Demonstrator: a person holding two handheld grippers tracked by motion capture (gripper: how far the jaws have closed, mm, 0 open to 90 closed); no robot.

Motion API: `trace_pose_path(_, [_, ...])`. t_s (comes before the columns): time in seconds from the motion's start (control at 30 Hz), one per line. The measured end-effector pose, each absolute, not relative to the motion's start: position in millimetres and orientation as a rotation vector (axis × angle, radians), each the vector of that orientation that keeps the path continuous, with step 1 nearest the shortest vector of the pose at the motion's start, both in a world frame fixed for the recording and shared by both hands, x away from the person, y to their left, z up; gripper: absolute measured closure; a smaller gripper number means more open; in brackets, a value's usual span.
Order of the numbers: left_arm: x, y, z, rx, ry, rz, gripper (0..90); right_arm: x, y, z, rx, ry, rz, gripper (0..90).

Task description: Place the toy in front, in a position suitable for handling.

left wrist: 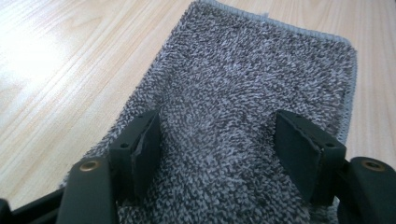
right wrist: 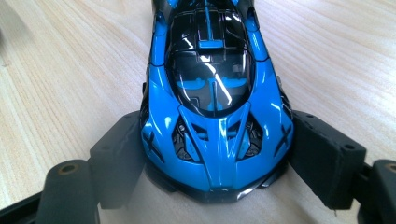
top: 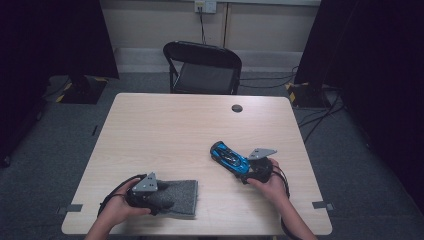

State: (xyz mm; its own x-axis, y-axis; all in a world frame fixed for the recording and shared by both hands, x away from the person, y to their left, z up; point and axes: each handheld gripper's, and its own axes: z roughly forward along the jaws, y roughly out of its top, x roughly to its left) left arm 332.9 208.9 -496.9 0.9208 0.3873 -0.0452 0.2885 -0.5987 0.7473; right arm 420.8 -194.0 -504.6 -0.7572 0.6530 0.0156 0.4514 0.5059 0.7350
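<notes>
We look down on a pale wood-grain table [top: 165, 130] with a small round dark cap [top: 237, 108] set near its far edge. Behind it stands a black folding chair [top: 202, 67], pushed close. The floor [top: 60, 135] is grey carpet. Black curtains [top: 55, 40] hang at both sides. The far wall [top: 150, 22] is cream, with a socket [top: 205, 6] and a cable running down. Light is dim and even.

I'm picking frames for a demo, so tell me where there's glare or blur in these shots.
High view: dim, dark at the sides, soft all over. Left gripper view: bright glare on the table at upper left, towel sharp. Right gripper view: light streaks on the toy car roof, near jaws blurred.
</notes>
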Motion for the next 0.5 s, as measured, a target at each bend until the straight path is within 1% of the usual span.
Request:
trace_pose_path(0.3, [333.9,206.2,-494.5,2.272,0.518,0.156,36.5,420.6,-194.0,-504.6,0.936,2.486,1.098,22.8])
trace_pose_path(0.4, [334.7,204.8,-494.3,2.269,0.538,0.157,40.2,420.6,-194.0,-504.6,0.936,2.486,1.098,22.8])
trace_pose_path(0.5, [337.1,201.3,-492.4,2.270,0.599,0.171,46.0,420.6,-194.0,-504.6,0.936,2.486,1.098,22.8])
